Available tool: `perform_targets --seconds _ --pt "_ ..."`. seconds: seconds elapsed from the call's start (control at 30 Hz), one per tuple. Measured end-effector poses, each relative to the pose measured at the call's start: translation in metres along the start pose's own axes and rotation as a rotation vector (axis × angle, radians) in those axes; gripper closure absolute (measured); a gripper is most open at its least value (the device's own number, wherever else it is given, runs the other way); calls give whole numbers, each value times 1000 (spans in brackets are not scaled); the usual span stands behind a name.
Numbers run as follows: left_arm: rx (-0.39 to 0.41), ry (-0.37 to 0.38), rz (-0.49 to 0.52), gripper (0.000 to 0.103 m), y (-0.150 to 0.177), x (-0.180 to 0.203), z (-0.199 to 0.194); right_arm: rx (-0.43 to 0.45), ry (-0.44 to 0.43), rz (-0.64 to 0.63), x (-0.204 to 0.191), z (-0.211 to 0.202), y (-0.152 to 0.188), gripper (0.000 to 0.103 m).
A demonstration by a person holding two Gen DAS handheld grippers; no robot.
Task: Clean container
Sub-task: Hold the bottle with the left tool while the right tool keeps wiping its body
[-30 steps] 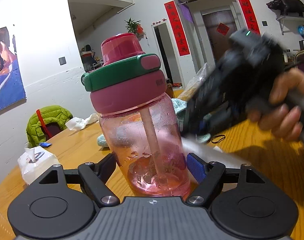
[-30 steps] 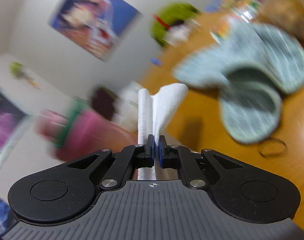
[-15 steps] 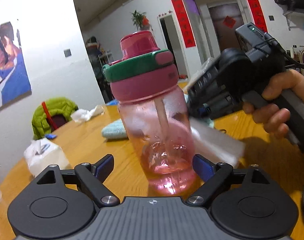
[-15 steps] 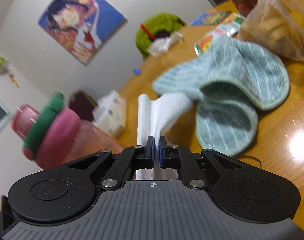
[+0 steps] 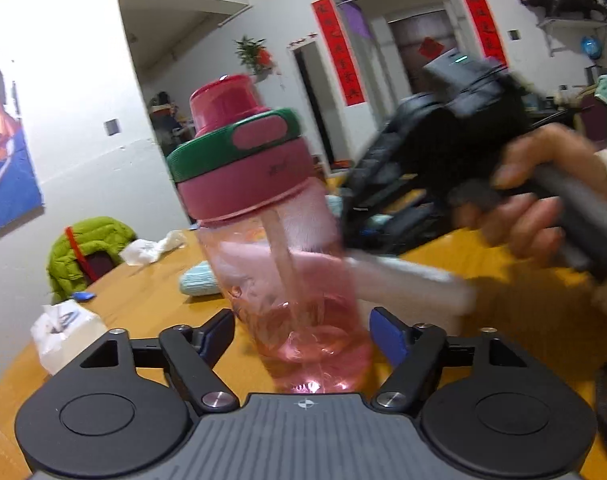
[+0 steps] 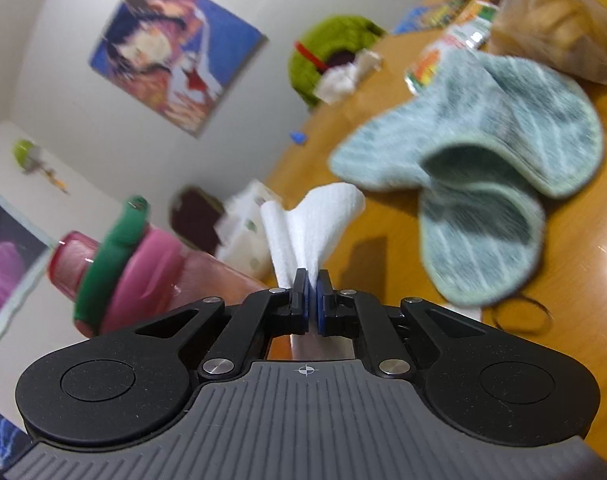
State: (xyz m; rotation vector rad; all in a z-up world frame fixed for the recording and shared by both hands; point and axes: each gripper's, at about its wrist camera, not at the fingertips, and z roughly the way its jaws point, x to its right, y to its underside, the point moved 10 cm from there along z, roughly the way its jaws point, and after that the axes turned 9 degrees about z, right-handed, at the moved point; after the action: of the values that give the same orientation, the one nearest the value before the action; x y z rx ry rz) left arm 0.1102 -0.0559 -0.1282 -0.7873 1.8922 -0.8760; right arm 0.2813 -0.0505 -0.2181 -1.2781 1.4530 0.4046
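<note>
While the left gripper (image 5: 303,332) stands spread wide around the pink bottle (image 5: 281,248) on the table (image 5: 151,300), gaps either side, the right gripper (image 6: 312,300) pinches a white tissue (image 6: 311,224) against the bottle's right wall.

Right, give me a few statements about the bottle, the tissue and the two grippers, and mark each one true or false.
1. The right gripper is shut on a white tissue. True.
2. The left gripper is clamped tight on the pink bottle. False: its fingers stand apart on either side of the bottle's base, with gaps showing.
3. The bottle's lid is off and lying on the table. False: the pink and green lid sits on the bottle.
4. A straw runs down inside the bottle. True.
5. A light blue cloth lies on the wooden table. True.
</note>
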Motion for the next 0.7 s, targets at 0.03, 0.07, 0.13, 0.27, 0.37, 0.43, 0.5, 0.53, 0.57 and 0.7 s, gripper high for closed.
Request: perform_targets --seconds 0.03,0.07,0.13,0.27,0.37,0.43,0.5,0.53,0.57,0.7 --pt "0 0 -6 28 0 -3 1 -16 8 -21 -2 -2 2 94" --pt "-1 2 -12 28 1 -6 1 -22 11 -46 -5 -4 3 94" --pt "-4 5 -21 28 2 -10 1 -34 11 -95 -12 -8 5 94" --pt "2 6 -30 31 2 -9 1 -55 28 -143 -12 -10 8 94" --pt "7 4 -25 31 2 -8 1 -16 6 -127 -13 -15 6 94" --pt "9 9 -24 31 2 -7 0 40 -114 -68 -22 -28 -1 94" --pt "10 8 -22 31 2 -6 0 68 -250 39 -26 -39 -9 94" --pt "10 8 -20 31 2 -5 0 59 -243 54 -23 -35 -9 93" --pt "10 7 -19 31 2 -4 0 49 -235 68 -20 -32 -9 93" --pt "12 3 -14 31 2 -3 0 -25 -29 54 5 -5 1 93"
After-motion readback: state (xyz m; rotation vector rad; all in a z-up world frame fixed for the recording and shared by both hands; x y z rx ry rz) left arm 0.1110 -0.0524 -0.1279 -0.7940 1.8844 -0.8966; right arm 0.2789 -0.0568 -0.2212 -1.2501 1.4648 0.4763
